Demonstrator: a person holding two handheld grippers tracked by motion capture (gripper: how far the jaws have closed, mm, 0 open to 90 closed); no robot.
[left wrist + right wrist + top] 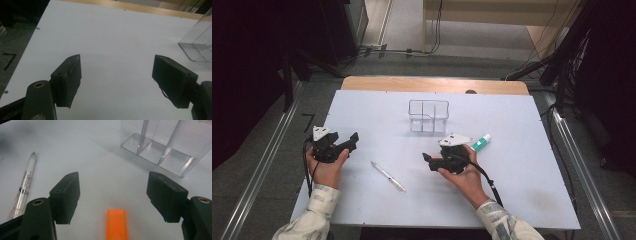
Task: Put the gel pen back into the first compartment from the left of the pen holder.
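Note:
My left gripper (348, 142) (117, 62) rests at the table's left side, jaws wide open over bare white surface. My right gripper (427, 160) (113, 178) is near the middle and points left, its jaws open too. An orange block (116, 223) lies flat on the table just behind and between its fingers, touched by neither pad. A clear-barrelled pen (388, 176) (26, 182) lies to the left of that gripper. A clear divided box (428, 116) (162, 152) (200, 42) stands upright beyond it, with nothing inside that I can see.
A white and green tube (480, 142) lies just right of the right hand. The white tabletop (522, 170) has a wooden strip (432, 84) along its far edge. Dark stands and cables surround the table on the floor.

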